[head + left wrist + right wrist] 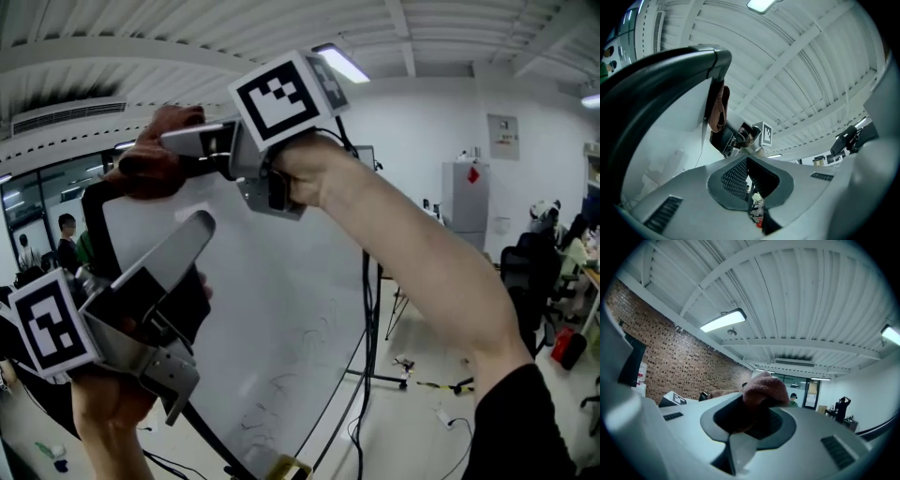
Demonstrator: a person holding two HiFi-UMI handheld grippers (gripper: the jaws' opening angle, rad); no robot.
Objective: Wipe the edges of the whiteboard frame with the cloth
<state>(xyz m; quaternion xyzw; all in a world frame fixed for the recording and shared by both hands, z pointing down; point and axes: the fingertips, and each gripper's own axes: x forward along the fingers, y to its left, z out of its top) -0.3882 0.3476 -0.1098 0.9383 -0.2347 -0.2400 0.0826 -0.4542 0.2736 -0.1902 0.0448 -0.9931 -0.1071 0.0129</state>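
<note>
While pinching cloth tight in right gripper jaws at frame top-left corner, sweep rightward along top edge; left gripper lower, jaws together, empty.

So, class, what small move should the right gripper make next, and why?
Probably drag the right gripper a little leftward along the top edge: it pinches the cloth on the whiteboard frame just short of the upper-left corner, which looks next in line.
</note>
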